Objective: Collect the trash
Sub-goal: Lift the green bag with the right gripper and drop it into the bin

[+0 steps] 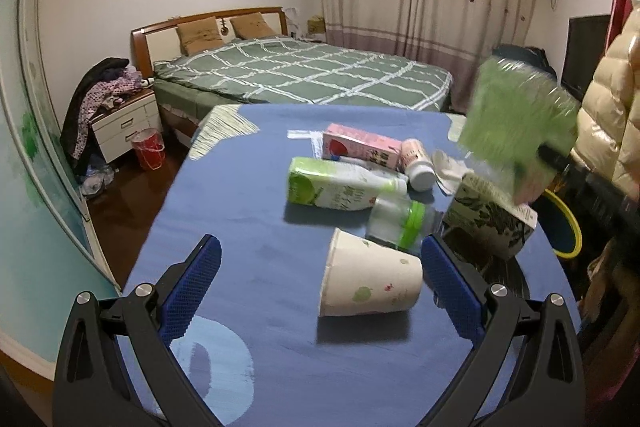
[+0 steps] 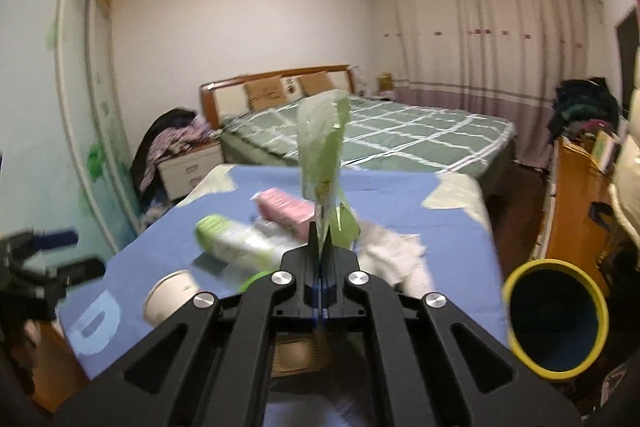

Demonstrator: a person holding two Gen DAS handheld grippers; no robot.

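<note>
The right gripper [image 2: 321,239] is clamped tight on a thin green plastic wrapper [image 2: 324,155], which stands up from between the closed fingers. In the left wrist view the same wrapper [image 1: 516,123] is blurred and well clear of the table, near its right edge. The step in hand looks like carrying this piece of trash to the bin: a blue bucket with a yellow rim [image 2: 556,311] sits just off the table's right side, its mouth turned toward the right gripper's camera.

The left gripper [image 1: 320,287] hangs low over the blue tablecloth [image 1: 240,195] with its blue pads [image 1: 192,291] wide apart and nothing between them. A paper cup [image 1: 368,275] lies on its side just inside the right-hand pad, seemingly the next pickup.

More trash is left on the table: a white and green bottle [image 1: 336,187] on its side, a pink carton [image 1: 360,145] behind it, a small white jar [image 1: 418,163], a clear bottle with a green band [image 1: 400,223], a dark patterned box [image 1: 488,223] and a crumpled tissue [image 1: 448,167].

The next move calls for bringing the wrapper over the bucket's mouth before the fingers part; being light film, it may cling or drift, so a release low inside the rim seems safest.
</note>
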